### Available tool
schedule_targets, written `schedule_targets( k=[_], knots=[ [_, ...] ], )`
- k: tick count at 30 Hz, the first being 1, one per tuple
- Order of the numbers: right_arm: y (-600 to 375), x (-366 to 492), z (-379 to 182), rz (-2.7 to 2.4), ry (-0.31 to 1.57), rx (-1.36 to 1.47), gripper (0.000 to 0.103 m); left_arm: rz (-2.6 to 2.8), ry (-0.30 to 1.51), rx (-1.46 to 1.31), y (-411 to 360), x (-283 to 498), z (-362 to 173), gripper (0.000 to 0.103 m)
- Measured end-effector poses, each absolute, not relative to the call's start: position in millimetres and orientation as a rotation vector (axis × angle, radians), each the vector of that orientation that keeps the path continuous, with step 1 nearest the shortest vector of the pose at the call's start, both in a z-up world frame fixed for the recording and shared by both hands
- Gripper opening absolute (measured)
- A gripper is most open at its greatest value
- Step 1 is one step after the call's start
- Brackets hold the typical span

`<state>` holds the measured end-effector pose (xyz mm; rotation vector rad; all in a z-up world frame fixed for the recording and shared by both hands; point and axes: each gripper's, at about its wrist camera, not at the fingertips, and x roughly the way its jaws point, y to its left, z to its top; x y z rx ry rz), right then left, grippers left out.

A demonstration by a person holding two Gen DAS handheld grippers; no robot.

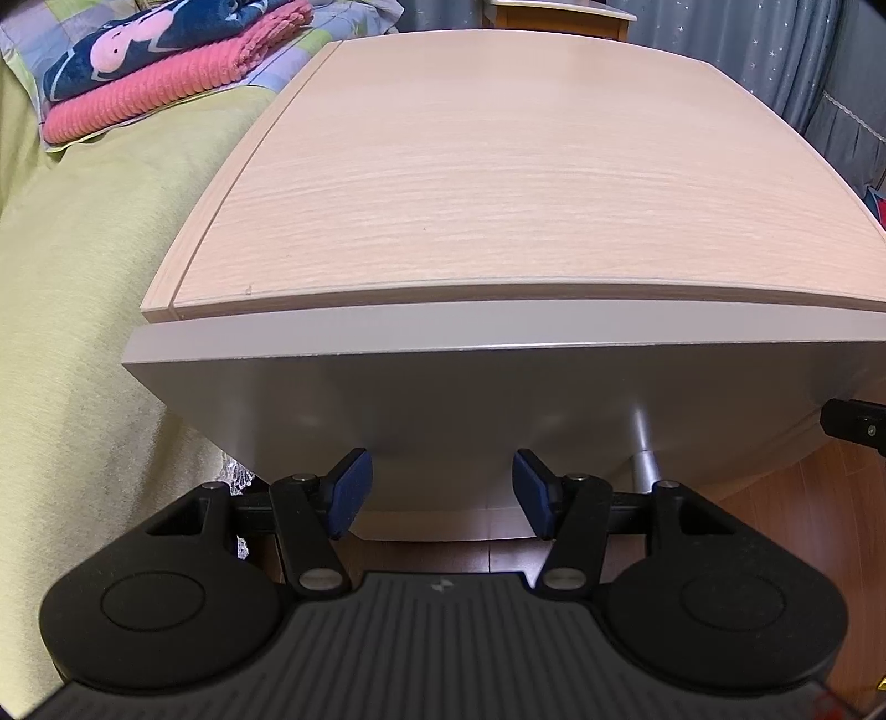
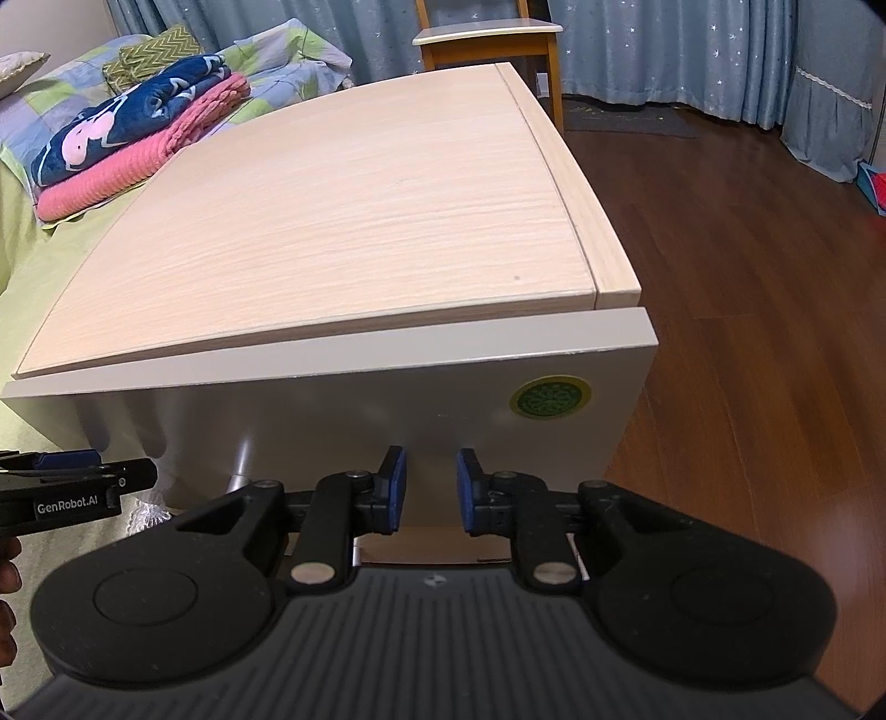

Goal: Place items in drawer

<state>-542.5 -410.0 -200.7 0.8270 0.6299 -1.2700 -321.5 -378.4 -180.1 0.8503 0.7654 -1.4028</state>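
Note:
A bedside cabinet with a pale wood top point(image 1: 498, 183) point(image 2: 343, 210) stands in front of both grippers, its grey drawer front point(image 1: 443, 399) point(image 2: 360, 410) closed. A silver handle point(image 1: 642, 443) point(image 2: 241, 459) sticks out low on that front. My left gripper point(image 1: 443, 493) is open wide just before the drawer front, left of the handle, holding nothing; its tip point(image 2: 83, 476) shows at the left edge of the right wrist view. My right gripper point(image 2: 431, 487) is open with a narrower gap, empty, near the front's right half. Nothing lies on the cabinet top.
A bed with a yellow-green cover point(image 1: 83, 332) presses against the cabinet's left side, with folded pink and navy blankets point(image 2: 127, 144) on it. Dark wood floor point(image 2: 747, 332) lies to the right. A wooden chair point(image 2: 487, 39) and blue curtains stand behind. A round green sticker point(image 2: 548, 399) marks the drawer front.

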Motion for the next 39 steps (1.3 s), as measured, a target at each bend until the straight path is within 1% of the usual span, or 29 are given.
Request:
schedule_targets(
  k=[14,29,32,37,39],
  knots=[
    [-413,-542,-200,-1.275,0.64,0.826,0.015,-1.395,0.782,0.842,-386,-321,-180,0.059],
    [-413,-541,-201,-1.243,0.676,0.804,0.015,-1.388,0.751,0.844,-380,-332,-170,0.059],
    [-406,-538,-196,-1.236,0.675,0.76,0.019,-1.37,0.759,0.845,-376,-330,-168,0.059],
    [-393,-534,-188,-1.231,0.663,0.735,0.019,-1.351,0.768,0.843,-370,-331,-163,0.059],
    [-388,-535,-186,-1.237,0.661,0.738,0.023,-1.35,0.77,0.841,-366,-329,-160,0.059]
  ],
)
